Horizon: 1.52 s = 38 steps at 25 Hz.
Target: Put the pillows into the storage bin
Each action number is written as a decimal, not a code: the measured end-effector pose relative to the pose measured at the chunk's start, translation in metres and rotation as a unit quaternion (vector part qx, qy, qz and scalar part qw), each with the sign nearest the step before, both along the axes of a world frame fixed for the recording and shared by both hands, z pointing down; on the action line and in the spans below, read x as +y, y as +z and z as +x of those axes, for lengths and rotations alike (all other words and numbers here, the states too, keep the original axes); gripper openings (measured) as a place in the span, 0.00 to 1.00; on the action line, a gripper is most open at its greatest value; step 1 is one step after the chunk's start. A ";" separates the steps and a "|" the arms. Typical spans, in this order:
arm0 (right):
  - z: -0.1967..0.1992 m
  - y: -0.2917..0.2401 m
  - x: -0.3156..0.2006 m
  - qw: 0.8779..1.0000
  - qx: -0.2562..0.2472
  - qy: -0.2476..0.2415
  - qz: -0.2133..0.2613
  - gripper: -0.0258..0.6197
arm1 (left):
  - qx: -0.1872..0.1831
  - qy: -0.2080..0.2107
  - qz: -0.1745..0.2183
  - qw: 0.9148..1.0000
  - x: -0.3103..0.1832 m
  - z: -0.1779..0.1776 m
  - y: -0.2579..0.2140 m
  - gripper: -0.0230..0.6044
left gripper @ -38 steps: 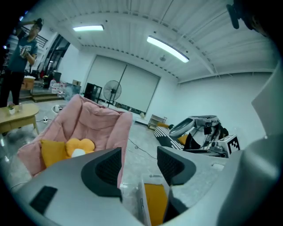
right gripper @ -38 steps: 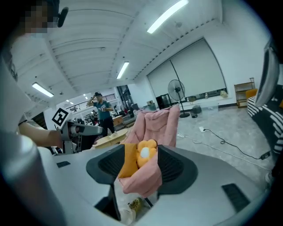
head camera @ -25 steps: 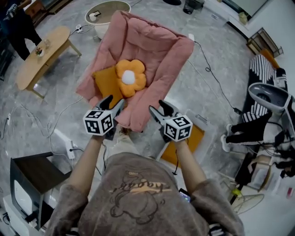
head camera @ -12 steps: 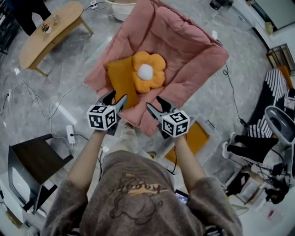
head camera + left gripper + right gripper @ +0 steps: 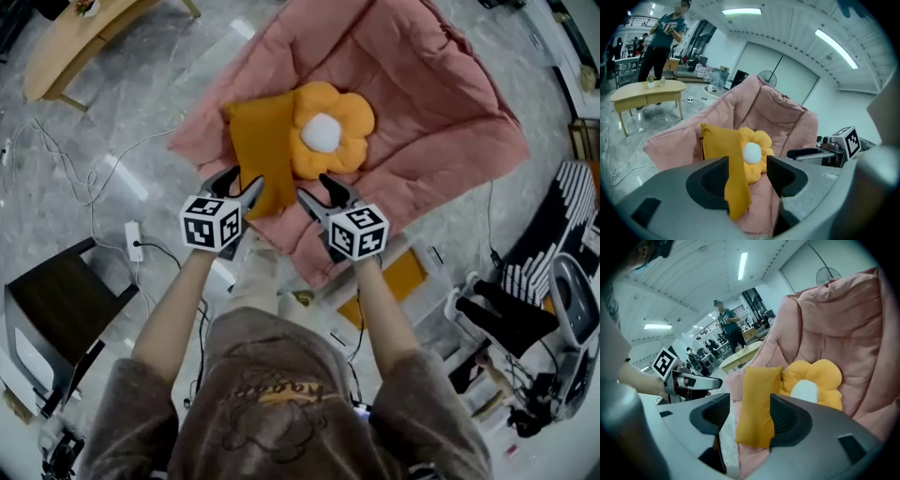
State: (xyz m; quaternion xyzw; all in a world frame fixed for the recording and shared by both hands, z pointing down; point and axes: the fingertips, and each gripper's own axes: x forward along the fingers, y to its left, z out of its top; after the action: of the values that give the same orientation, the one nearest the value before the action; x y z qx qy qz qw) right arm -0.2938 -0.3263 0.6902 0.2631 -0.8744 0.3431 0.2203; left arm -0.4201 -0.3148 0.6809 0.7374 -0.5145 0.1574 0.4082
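Both tongs have their jaws apart, clamped on nothing. Just ahead of the left gripper (image 5: 241, 180) and right gripper (image 5: 317, 190) lies the mustard rectangular pillow (image 5: 262, 150), with the flower-shaped pillow (image 5: 333, 127) beyond it on the pink padded lounger (image 5: 441, 112). Both pillows look light and squashy. Pinch the mustard one deep at its near edge, which is possibly between the left jaws.

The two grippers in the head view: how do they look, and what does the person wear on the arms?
The left gripper and the right gripper each have two slim black-and-grey jaws and a white cube with black square markers. In the gripper views the jaw bodies are grey, with dark textured pads. The person wears a fuzzy grey-brown sweatshirt; its sleeves end near the elbows.
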 end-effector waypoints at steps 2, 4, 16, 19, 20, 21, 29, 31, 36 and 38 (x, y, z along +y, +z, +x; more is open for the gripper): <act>-0.011 0.029 -0.009 1.000 0.007 -0.010 -0.011 0.45 | 0.003 -0.004 -0.010 1.000 -0.011 -0.010 0.028 0.41; -0.024 0.056 -0.015 0.999 0.015 -0.024 -0.023 0.47 | 0.006 -0.009 -0.020 1.000 -0.020 -0.021 0.054 0.41; -0.067 0.177 -0.040 0.994 0.029 -0.048 -0.092 0.58 | 0.045 -0.011 -0.076 0.996 -0.040 -0.045 0.166 0.51; -0.073 0.194 -0.038 0.992 0.026 -0.051 -0.113 0.58 | 0.063 -0.013 -0.076 0.995 -0.044 -0.044 0.176 0.52; -0.076 0.197 -0.037 0.991 0.022 -0.050 -0.119 0.57 | 0.070 -0.014 -0.077 0.994 -0.044 -0.045 0.179 0.52; -0.079 0.199 -0.037 0.991 0.017 -0.049 -0.124 0.55 | 0.076 -0.015 -0.079 0.994 -0.045 -0.046 0.182 0.52; -0.089 0.189 -0.033 0.989 0.000 -0.044 -0.144 0.46 | 0.108 0.017 -0.082 0.991 -0.045 -0.050 0.176 0.47; -0.088 0.179 -0.034 0.990 -0.002 -0.042 -0.137 0.44 | 0.107 0.024 -0.073 0.991 -0.047 -0.047 0.166 0.46; -0.081 0.143 -0.035 0.992 -0.027 -0.019 -0.118 0.43 | 0.106 0.036 -0.040 0.993 -0.053 -0.039 0.126 0.44; -0.078 0.124 -0.039 0.993 -0.043 -0.002 -0.106 0.42 | 0.108 0.039 -0.027 0.993 -0.058 -0.035 0.106 0.43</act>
State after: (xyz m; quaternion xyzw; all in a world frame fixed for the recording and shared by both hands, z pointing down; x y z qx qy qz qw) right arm -0.3713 -0.3655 0.8139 0.2218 -0.8421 0.4444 0.2102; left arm -0.4553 -0.3724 0.7867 0.7583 -0.4339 0.1066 0.4746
